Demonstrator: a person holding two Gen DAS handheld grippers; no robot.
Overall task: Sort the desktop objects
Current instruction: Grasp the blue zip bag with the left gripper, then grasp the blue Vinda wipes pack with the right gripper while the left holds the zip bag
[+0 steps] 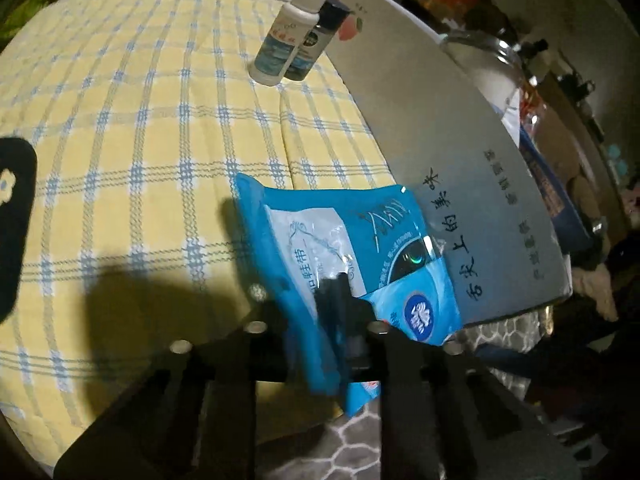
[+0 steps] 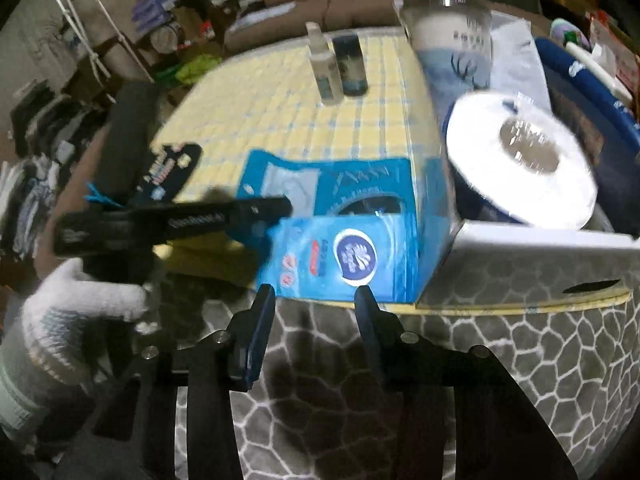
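Blue plastic packets [image 1: 352, 256] at centre frame of the left wrist view — two overlapping, the upper with a clear window, the lower bearing a round white-and-blue logo; both lying at the near edge of a yellow-and-blue checked cloth [image 1: 140, 152]. Left gripper [image 1: 334, 312] clamped on the near edge of the packets, fingers drawn together over the plastic. At 12 o'clock, white spray bottle [image 1: 286, 36] upright, touching a dark-capped bottle [image 1: 314, 44] just at its 3 o'clock side. From 1 to 4 o'clock, grey box wall [image 1: 440, 152] printed with Chinese characters, the packets' far corner against it. At 9 o'clock, black flat item with a small flower mark [image 1: 12, 224], only partly in frame.

Right wrist view: right gripper [image 2: 316, 300] at 6 o'clock, fingers spread apart and holding nothing, tips just short of the logo packet [image 2: 344, 260]. Left gripper [image 2: 256, 210] entering from 9 o'clock, held by a white-gloved hand [image 2: 76, 320]. Toilet-paper roll [image 2: 520, 160] at 2 o'clock inside the box — a wrapped white-and-blue cylinder [image 2: 452, 40] behind it at 1 o'clock, possibly another paper product; blur prevents certainty. Grey cover with a white cell pattern [image 2: 520, 340] below the cloth's edge, 4 to 6 o'clock.
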